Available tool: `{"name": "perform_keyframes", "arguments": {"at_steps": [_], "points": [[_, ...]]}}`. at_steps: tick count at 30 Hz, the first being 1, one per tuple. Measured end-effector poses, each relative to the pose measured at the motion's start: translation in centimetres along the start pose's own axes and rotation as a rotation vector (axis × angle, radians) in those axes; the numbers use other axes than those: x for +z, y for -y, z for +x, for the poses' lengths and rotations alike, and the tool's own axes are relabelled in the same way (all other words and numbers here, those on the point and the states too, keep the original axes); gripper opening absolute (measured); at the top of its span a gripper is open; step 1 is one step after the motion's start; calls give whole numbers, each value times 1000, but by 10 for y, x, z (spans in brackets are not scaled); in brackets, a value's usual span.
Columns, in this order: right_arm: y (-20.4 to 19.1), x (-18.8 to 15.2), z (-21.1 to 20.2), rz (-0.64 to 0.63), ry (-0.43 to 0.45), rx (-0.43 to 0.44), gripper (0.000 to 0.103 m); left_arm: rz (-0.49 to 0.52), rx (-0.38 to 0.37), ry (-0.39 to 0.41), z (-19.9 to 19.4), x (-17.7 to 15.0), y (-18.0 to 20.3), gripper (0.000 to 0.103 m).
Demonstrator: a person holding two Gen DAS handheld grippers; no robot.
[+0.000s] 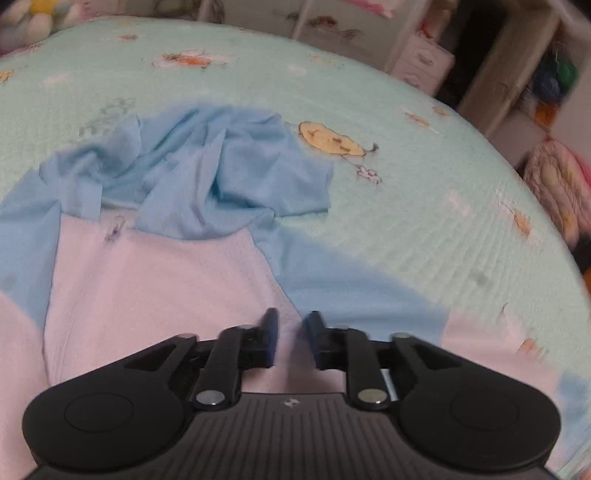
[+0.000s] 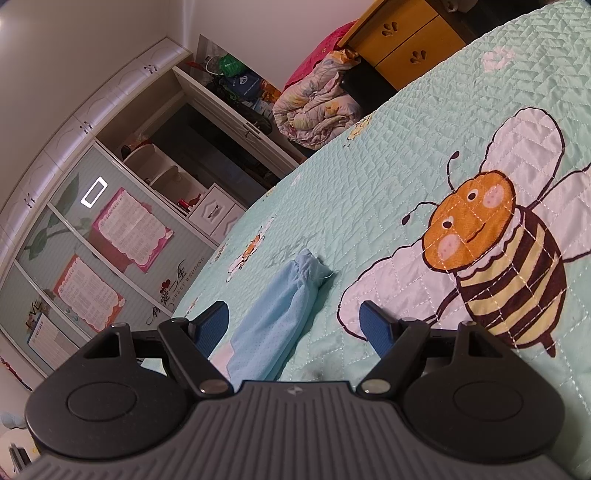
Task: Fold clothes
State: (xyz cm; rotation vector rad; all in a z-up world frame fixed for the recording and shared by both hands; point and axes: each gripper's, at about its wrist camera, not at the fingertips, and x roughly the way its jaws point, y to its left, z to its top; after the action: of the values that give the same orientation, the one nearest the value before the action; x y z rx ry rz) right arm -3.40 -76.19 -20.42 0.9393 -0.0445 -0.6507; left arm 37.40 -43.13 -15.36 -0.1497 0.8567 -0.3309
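A garment lies on the mint quilted bedspread [image 1: 424, 206]. Its light blue part [image 1: 221, 173] is crumpled in the middle of the left wrist view, and a pale pink panel [image 1: 159, 280] spreads toward the camera. My left gripper [image 1: 291, 323] hovers low over the seam between pink and blue. Its jaws stand a narrow gap apart, and only flat cloth shows through the gap. In the right wrist view a light blue sleeve [image 2: 273, 332] with a gathered cuff [image 2: 308, 269] lies flat between the wide-open fingers of my right gripper [image 2: 293, 308]. Neither pad touches it.
A large bee print [image 2: 491, 258] sits on the bedspread to the right of the sleeve. Beyond the bed's edge stand a white wardrobe [image 2: 110, 184] with open shelves, a bundled floral duvet [image 2: 317, 107] and a yellow cabinet [image 2: 406, 40]. A plush toy [image 1: 33, 14] lies at the far corner.
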Motion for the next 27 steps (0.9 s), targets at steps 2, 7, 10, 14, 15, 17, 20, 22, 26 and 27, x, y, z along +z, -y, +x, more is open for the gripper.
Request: {"name": "perform_keyframes", "arguments": {"at_steps": [2, 7, 10, 14, 15, 17, 20, 22, 26, 27], "points": [[0, 0, 0, 3, 1, 3, 78, -19, 21, -4, -8, 0, 4, 15], [10, 3, -6, 74, 31, 44, 77, 152, -39, 56, -43, -6, 79, 20], [27, 8, -19, 219, 107, 99, 77, 337, -149, 7, -52, -25, 165, 33], [31, 16, -21, 225, 107, 72, 77, 584, -290, -17, -61, -76, 274, 40], [27, 16, -19, 198, 90, 55, 77, 636, -316, -28, -61, -90, 297, 40], [33, 16, -23, 262, 118, 84, 77, 730, -357, -64, -55, -120, 333, 41], [53, 21, -33, 392, 195, 115, 76, 871, -410, -88, -48, -165, 371, 41], [62, 24, -40, 441, 247, 113, 76, 941, -401, -61, -43, -184, 381, 43], [61, 23, -39, 433, 254, 102, 76, 1042, -361, -9, -29, -213, 400, 45], [61, 23, -38, 435, 255, 102, 76, 1046, -340, 5, -23, -215, 403, 46]]}}
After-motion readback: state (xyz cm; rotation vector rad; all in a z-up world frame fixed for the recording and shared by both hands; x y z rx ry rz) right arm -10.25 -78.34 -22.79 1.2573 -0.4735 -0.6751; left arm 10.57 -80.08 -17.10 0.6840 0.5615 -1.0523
